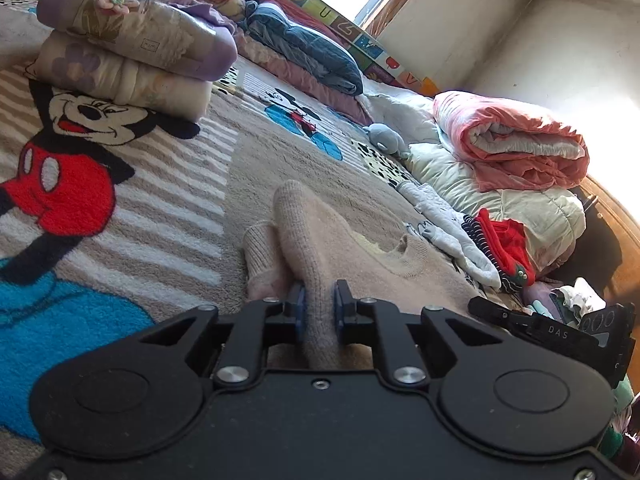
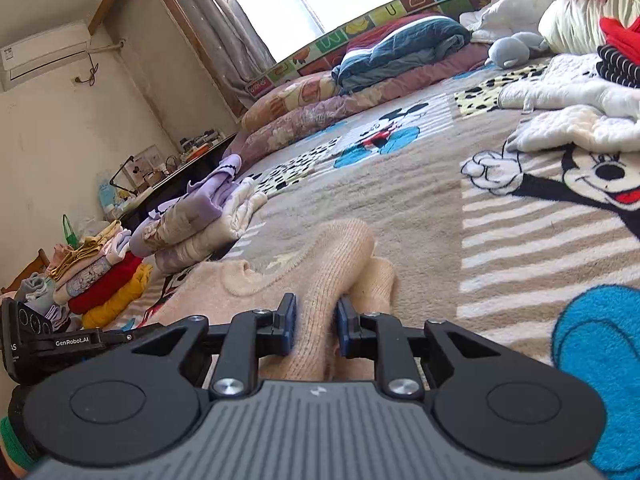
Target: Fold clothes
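Observation:
A beige knit sweater (image 1: 340,248) lies on the Mickey Mouse blanket (image 1: 120,200). My left gripper (image 1: 319,306) is shut on a raised fold of its knit, with a sleeve running ahead of the fingers. In the right wrist view the same sweater (image 2: 340,256) lies ahead with its collar to the left. My right gripper (image 2: 315,322) is shut on another bunched fold of it. The other gripper shows at each view's edge, on the right of the left wrist view (image 1: 560,332) and on the left of the right wrist view (image 2: 48,344).
Folded quilts (image 1: 128,44) sit at the left rear. A pink quilt (image 1: 512,140) on pale bedding, white and red garments (image 1: 500,248), a grey plush toy (image 1: 386,138) lie to the right. A stack of folded clothes (image 2: 100,280) is at the bed edge.

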Demonstrator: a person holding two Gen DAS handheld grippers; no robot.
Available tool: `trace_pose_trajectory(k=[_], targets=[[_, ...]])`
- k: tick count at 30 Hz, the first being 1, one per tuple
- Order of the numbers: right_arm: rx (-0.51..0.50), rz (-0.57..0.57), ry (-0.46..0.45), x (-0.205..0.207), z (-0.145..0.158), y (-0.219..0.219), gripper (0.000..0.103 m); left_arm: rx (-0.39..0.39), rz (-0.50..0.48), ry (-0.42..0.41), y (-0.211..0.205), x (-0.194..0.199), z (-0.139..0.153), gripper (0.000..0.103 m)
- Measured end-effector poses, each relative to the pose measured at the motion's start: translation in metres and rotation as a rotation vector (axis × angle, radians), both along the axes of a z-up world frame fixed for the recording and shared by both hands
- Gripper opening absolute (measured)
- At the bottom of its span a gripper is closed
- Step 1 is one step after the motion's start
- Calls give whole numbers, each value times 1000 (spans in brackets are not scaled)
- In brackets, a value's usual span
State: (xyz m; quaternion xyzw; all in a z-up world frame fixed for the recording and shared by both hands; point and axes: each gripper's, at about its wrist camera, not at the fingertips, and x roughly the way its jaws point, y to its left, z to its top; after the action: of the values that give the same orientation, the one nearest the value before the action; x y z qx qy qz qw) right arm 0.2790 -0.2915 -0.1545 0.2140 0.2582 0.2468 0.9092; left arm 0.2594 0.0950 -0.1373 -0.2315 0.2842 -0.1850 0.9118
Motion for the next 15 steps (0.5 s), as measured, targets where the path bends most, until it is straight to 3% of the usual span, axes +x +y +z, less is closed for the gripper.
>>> trace_pose_trajectory(k=[3,5,7,9,10,11,12,13,15], targets=[[-35,-27,-67,-14,14,-3,28,181,22,-112,-11,-22,24,21],[-115,39,-173,-31,33,8,28,214,-60,-195,-18,-37,37,22],[-193,106,-274,-48,50,19,29,230,-156,-268,-26,-50,46,33],[-259,176,-316,-61,52,34,33,280,-231,-276,-40,-53,41,39],[-292,206,-319,-65,51,40,37,349,-244,-227,-50,-49,31,40],[-327,211,-242,-57,38,44,41,465,-248,-186,-61,-46,15,45],[-361,217,-165,-49,25,48,46,569,-256,-199,-70,-48,1,45],[-384,221,-102,-42,13,50,46,594,-248,-228,-73,-51,-6,46],[-372,214,-114,-40,11,50,46,567,-226,-202,-69,-49,-4,46]])
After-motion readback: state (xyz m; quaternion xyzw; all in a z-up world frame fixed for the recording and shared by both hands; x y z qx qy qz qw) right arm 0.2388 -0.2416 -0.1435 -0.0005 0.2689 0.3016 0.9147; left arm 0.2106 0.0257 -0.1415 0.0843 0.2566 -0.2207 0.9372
